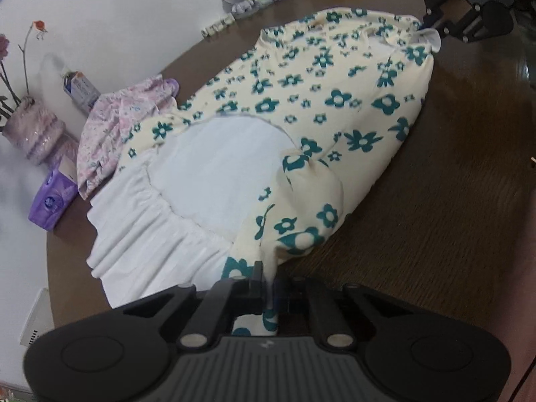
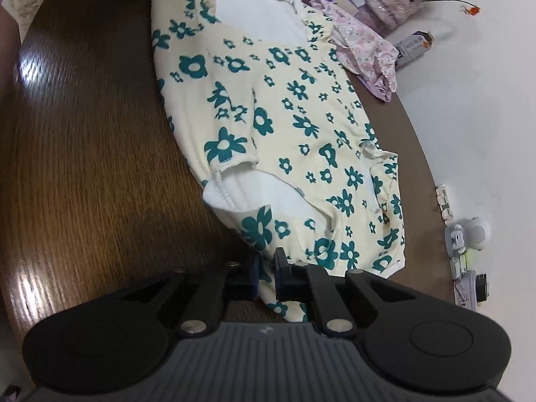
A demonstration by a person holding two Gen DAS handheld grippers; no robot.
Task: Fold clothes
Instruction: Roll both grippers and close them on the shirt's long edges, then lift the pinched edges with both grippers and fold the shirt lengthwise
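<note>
Two grippers are clamped on one garment; the left gripper (image 1: 268, 288) has its jaws pinched tight on a corner of the cream floral garment (image 1: 301, 107) at the bottom centre of its frame, and the right gripper (image 2: 266, 276) has its jaws nipped on the opposite end, low in its own view. That garment sprawls across the middle of the wooden bench (image 2: 93, 127), one side turned over so white lining shows; my call is mid-fold, with more folds left, while a pink garment (image 1: 114, 124) waits crumpled at centre left.
</note>
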